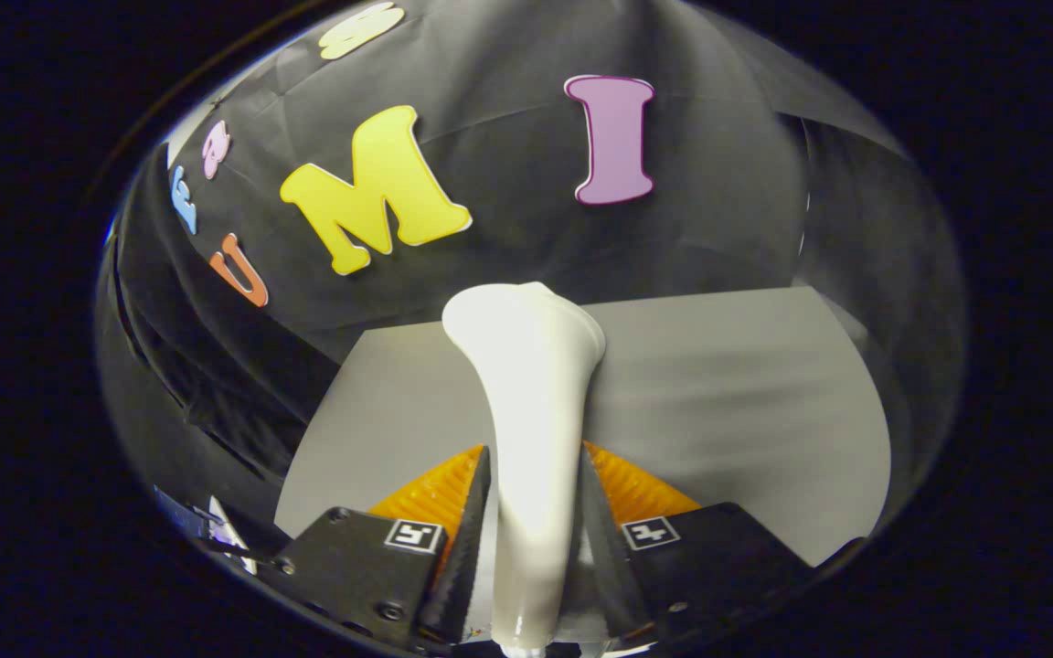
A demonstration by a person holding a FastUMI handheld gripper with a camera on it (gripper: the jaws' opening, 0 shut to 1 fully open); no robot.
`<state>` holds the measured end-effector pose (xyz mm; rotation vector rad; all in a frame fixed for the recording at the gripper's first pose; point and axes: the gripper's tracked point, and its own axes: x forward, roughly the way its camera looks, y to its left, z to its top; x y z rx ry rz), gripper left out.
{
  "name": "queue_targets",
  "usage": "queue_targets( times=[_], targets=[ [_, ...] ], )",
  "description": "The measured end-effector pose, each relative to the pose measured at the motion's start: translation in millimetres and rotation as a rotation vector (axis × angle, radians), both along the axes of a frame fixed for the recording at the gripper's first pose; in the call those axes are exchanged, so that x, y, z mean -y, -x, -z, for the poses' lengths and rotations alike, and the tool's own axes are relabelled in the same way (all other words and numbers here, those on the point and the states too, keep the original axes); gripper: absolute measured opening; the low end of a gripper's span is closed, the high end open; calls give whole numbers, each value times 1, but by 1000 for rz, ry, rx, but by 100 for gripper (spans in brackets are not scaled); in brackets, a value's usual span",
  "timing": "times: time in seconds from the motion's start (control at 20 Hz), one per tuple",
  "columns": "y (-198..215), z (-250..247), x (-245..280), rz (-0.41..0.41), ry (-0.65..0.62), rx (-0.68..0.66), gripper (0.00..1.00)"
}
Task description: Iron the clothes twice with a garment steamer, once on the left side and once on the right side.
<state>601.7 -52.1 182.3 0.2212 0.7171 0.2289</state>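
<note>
A white garment steamer (pixel 531 402) stands up between my fingers, its slim handle pinched from both sides and its flared head pointing away from me. My gripper (pixel 534 498) is shut on that handle. Beyond and under the steamer lies a flat grey cloth (pixel 728 393), which looks smooth and slightly blurred. The steamer's head reaches up to the far edge of the grey cloth, near its middle. I cannot tell whether the head touches the cloth.
Black booth cloth (pixel 508 183) hangs behind and to the left of the grey surface, with folds at the lower left. A small pale object (pixel 216 525) sits by the left finger's base, low at the left.
</note>
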Motion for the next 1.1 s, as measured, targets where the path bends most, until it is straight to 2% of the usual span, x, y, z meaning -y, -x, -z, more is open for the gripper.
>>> queue_targets(
  times=[0.1,0.15,0.4,0.8,1.1],
  targets=[
    [-1,2,-4,-11,-26,-9,45],
    [0,3,-4,-19,-17,-3,43],
    [0,-3,-11,-35,-12,28,39],
    [21,-31,-16,-94,5,150,35],
    [35,-45,-12,-94,-16,217,32]
  ],
)
